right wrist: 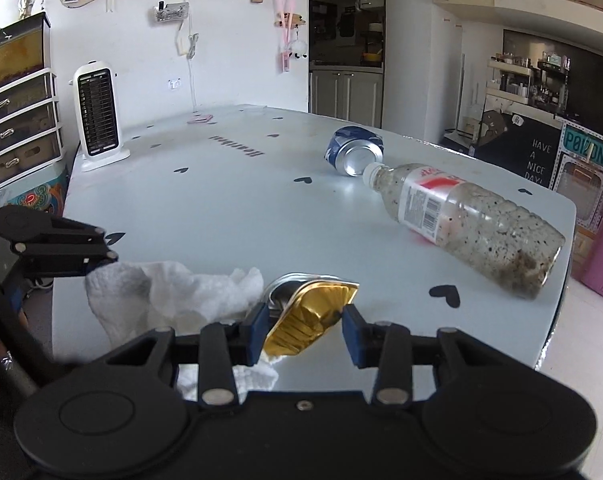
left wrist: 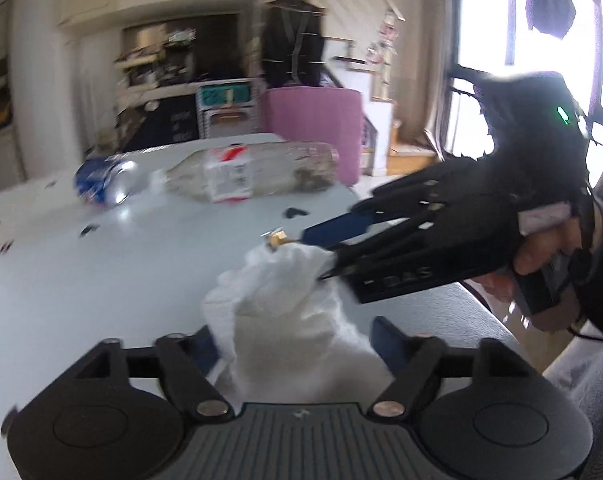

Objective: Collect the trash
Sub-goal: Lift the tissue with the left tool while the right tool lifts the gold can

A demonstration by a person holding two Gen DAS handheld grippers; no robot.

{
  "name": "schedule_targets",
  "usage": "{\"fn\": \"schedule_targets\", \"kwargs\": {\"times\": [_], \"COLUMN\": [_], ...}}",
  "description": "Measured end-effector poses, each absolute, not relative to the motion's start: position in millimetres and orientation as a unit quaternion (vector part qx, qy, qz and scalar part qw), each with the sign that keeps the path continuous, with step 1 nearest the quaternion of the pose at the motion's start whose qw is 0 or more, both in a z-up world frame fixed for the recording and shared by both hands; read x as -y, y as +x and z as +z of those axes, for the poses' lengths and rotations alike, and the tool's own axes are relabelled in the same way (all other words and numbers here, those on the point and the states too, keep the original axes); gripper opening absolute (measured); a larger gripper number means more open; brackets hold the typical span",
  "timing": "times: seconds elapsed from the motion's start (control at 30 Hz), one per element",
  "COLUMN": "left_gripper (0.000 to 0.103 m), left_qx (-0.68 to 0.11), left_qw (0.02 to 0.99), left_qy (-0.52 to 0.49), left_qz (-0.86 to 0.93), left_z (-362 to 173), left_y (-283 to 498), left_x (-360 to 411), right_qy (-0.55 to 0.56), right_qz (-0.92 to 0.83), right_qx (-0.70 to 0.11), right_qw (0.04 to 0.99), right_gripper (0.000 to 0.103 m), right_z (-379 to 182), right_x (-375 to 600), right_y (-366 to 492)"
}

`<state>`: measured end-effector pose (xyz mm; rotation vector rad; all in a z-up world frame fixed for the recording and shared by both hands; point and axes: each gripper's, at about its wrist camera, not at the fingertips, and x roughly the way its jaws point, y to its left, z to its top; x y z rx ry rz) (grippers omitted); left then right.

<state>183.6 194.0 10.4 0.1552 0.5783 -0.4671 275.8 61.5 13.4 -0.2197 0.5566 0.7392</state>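
Right wrist view, gold foil cup (right wrist: 307, 320): we judge it light and crushable; the right gripper (right wrist: 305, 334) pinches its sides.
Tissue (left wrist: 293, 320): soft, between the open jaws of the left gripper (left wrist: 297, 344).

On the table (right wrist: 229, 200), tissue (right wrist: 173, 292) lies left of the foil cup (right wrist: 305, 316) — bottle (right wrist: 469, 224) and can (right wrist: 355, 152) behind.

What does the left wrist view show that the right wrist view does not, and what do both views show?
Only the left wrist view: the window, the pink chair and the hand on the right gripper.
Only the right wrist view: the white heater, the drawer unit and the photo wall.
Both: the tissue, the gold foil cup, the plastic bottle, the blue can and the table.
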Motion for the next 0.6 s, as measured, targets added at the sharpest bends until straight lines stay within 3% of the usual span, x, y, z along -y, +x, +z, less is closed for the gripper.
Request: {"fn": "schedule_targets", "kwargs": {"times": [0.1, 0.27, 0.33, 0.4, 0.5, 0.57, 0.6], "left_gripper": [0.089, 0.085, 0.074, 0.052, 0.029, 0.022, 0.02], "left_qx": [-0.278, -0.281, -0.284, -0.286, -0.289, -0.29, -0.29], "left_qw": [0.926, 0.924, 0.927, 0.93, 0.934, 0.935, 0.936], "left_qy": [0.11, 0.13, 0.109, 0.095, 0.084, 0.08, 0.075], "left_qz": [-0.231, -0.222, -0.222, -0.209, -0.192, -0.187, -0.187], "left_z": [8, -2, -3, -2, 0, 0, 1], "left_y": [186, 195, 199, 202, 206, 207, 207], "left_x": [-176, -162, -165, -170, -179, -184, -187], "right_qy": [-0.098, -0.086, -0.081, -0.078, -0.081, -0.088, -0.096], "right_qz": [0.354, 0.351, 0.354, 0.356, 0.359, 0.36, 0.358], "right_qx": [-0.276, -0.287, -0.289, -0.289, -0.289, -0.29, -0.294], "right_qw": [0.888, 0.887, 0.886, 0.885, 0.884, 0.882, 0.881], "right_gripper": [0.041, 0.041, 0.041, 0.04, 0.04, 0.028, 0.027], "right_z": [15, 15, 15, 15, 16, 18, 18], "right_x": [-61, -61, -58, -55, -50, -47, -45], "right_y": [279, 282, 282, 282, 280, 279, 278]}}
